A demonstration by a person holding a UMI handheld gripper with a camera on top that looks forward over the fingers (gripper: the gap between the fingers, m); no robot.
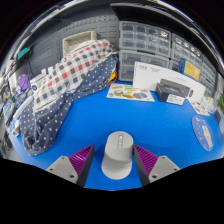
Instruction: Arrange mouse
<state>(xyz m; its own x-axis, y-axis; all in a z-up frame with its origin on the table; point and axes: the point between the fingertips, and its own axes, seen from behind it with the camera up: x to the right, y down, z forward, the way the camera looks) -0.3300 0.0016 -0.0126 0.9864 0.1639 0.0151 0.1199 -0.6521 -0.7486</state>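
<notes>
A light grey computer mouse [117, 155] lies on the blue table mat [150, 125], its length running away from the camera. My gripper [117, 165] is low over the mat with the mouse between its two fingers. The left fingertip [82, 158] and the right fingertip [148, 160], both with magenta pads, stand on either side of it. A thin strip of blue mat shows between the mouse and the left pad. The right pad is very close to the mouse's side. The fingers are open around it.
A checked and dotted cloth [62, 85] is heaped on the left of the mat. A printed card [130, 92], white boxes [160, 72] and a white device [176, 92] lie beyond the mouse. Drawer units [150, 40] stand at the back.
</notes>
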